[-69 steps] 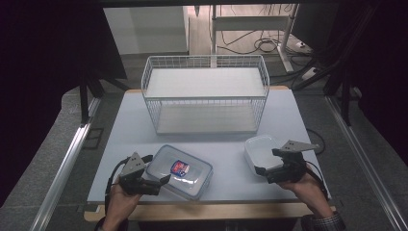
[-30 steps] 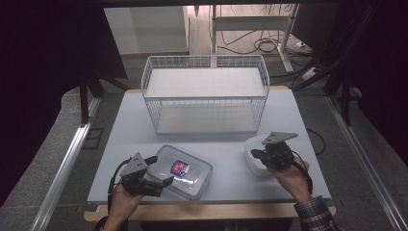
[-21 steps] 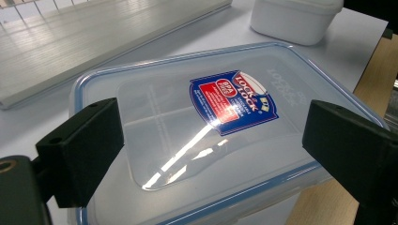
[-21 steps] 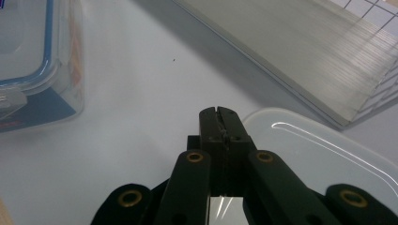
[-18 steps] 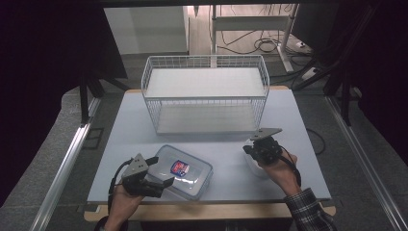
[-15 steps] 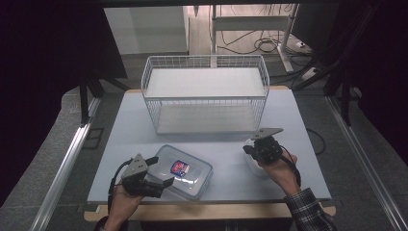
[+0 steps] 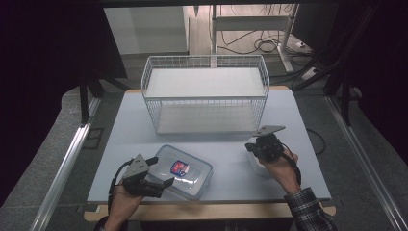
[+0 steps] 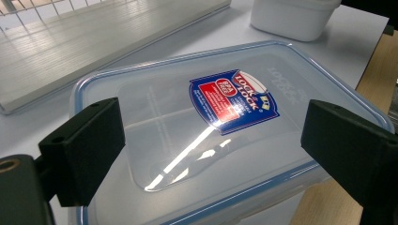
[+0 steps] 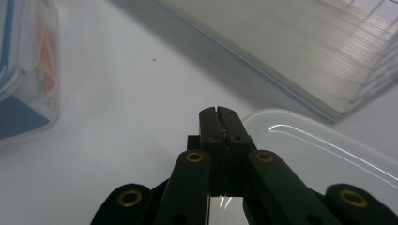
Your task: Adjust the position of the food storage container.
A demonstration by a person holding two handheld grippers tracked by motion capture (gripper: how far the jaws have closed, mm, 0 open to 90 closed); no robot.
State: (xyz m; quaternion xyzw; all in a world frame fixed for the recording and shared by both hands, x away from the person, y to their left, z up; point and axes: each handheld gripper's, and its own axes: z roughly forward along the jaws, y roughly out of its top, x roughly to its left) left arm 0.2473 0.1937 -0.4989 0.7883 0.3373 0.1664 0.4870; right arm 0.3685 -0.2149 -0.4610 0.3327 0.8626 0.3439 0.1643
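At the near left edge of the table [image 7: 120, 125], the left hand [image 7: 122, 204] holds the left gripper [image 7: 156, 173] level, its jaws spread wide over the near end of the clear lidded container [image 7: 185, 171], touching nothing. Its own view reads the red-and-blue label [image 8: 233, 98] on that lid. Beyond stands the wire basket [image 7: 204, 94]. To the right, the right hand [image 7: 279, 168] tilts the right gripper [image 7: 252, 147] down over the small white tub [image 7: 260, 166]; the right gripper view shows its jaws clenched together, empty, above the tub's translucent lid [image 9: 328, 150].
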